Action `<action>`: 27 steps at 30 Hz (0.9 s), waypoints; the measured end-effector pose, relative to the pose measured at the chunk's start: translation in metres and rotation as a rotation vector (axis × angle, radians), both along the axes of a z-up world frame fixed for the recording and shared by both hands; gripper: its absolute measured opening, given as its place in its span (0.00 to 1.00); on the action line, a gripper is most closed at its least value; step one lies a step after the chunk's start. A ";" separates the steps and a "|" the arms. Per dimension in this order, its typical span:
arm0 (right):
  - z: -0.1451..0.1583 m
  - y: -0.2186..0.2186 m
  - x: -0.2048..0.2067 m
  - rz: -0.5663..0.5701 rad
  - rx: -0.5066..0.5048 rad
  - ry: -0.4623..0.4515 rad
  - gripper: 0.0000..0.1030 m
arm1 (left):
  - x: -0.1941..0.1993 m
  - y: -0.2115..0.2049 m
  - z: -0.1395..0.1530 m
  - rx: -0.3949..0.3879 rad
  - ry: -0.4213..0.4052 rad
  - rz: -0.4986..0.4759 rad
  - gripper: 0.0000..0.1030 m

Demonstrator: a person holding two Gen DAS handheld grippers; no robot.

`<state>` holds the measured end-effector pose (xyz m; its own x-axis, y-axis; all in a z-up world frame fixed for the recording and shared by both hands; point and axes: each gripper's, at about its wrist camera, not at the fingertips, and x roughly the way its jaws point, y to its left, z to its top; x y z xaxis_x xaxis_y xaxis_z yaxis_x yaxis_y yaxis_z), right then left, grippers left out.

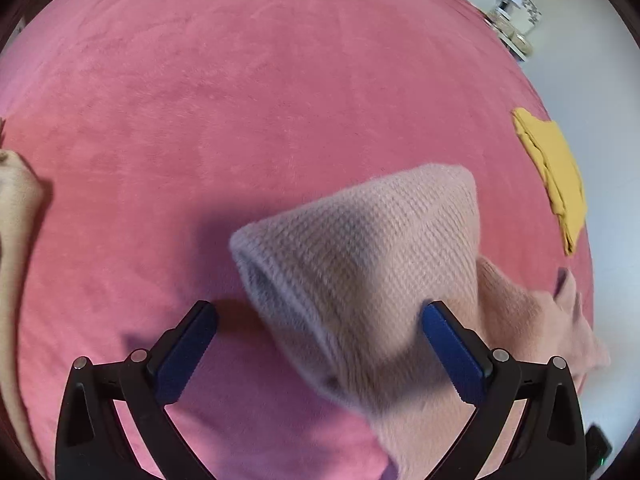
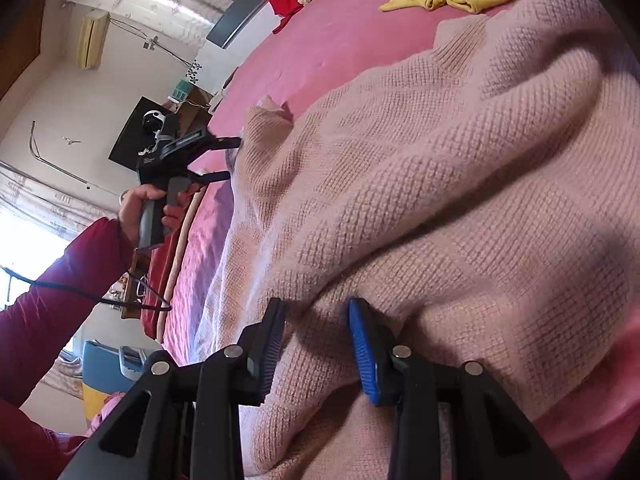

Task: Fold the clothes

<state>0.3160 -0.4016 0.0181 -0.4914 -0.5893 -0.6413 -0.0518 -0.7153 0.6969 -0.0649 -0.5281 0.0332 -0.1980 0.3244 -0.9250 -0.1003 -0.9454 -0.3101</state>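
Only my right view shows a hand raising my left gripper, wide open; my right gripper pinches the pink sweater.

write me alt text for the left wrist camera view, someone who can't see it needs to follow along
A pale pink knit sweater lies partly folded on a pink bedspread, its folded edge sitting between the left gripper's wide-open blue-padded fingers. A folded yellow garment lies near the bed's right edge, and a cream garment at the left.
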 end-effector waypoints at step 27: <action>0.047 -0.081 -0.008 0.090 0.102 0.032 0.34 | 0.172 -0.220 0.135 0.142 0.713 0.387 0.16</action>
<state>0.3080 -0.4831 0.0649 -0.4609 -0.5647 -0.6846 0.0371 -0.7830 0.6209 0.1073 -0.7479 0.1685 -0.8441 0.2169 -0.4904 0.0069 -0.9100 -0.4146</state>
